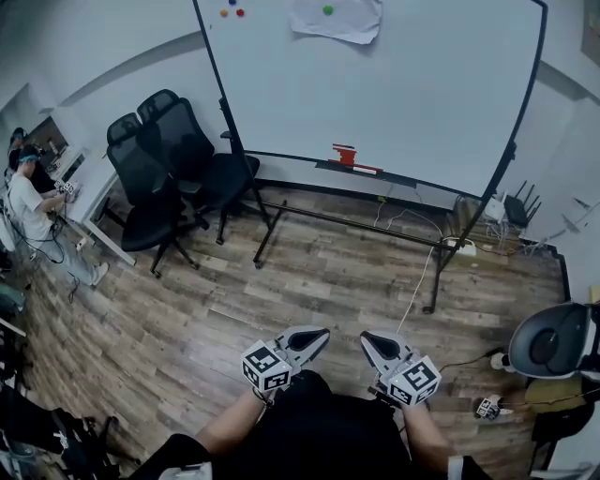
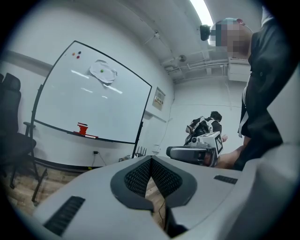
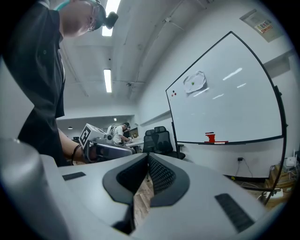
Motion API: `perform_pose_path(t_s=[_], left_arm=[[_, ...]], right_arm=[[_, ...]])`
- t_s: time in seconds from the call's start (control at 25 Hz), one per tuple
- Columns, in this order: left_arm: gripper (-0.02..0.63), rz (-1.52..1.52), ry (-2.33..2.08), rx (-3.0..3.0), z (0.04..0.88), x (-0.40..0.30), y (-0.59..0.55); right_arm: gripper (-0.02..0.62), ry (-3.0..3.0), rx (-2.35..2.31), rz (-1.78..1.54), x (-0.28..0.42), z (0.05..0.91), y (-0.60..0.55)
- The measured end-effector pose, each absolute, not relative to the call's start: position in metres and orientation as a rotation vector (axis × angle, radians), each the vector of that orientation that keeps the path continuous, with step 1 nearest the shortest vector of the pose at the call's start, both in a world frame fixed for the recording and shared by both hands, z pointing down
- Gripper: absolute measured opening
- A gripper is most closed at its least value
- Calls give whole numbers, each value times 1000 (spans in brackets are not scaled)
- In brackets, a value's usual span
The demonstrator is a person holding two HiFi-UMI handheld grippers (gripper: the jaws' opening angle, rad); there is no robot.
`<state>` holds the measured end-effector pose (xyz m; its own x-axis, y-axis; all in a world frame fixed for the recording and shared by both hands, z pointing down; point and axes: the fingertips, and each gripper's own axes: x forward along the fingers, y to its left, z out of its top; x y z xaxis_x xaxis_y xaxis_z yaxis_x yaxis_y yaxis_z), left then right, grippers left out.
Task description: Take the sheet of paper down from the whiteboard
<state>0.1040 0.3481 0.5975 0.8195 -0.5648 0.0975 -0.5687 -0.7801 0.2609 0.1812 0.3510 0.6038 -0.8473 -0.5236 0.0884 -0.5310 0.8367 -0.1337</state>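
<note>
The crumpled white sheet of paper (image 1: 336, 21) is pinned under a small round green magnet (image 1: 327, 10) at the top of the large black-framed whiteboard (image 1: 403, 94). Well apart from it, the grey left gripper (image 1: 309, 339) and grey right gripper (image 1: 377, 345) are held side by side (both facing the board). Each has its jaws clenched together on nothing.

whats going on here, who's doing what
A person stands well back from the whiteboard with a gripper in each hand. The left gripper and right gripper are both shut and empty, held low in front of the body. The paper hangs near the board's top edge under a green magnet, untouched.
</note>
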Motion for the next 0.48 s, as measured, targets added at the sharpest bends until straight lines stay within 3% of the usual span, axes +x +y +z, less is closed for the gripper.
perform_pose_path(t_s=[0.48], left_arm=[[11,-43,-861,2720,598,55,249]], right_arm=[[20,-2943,806,237,123,600,258]])
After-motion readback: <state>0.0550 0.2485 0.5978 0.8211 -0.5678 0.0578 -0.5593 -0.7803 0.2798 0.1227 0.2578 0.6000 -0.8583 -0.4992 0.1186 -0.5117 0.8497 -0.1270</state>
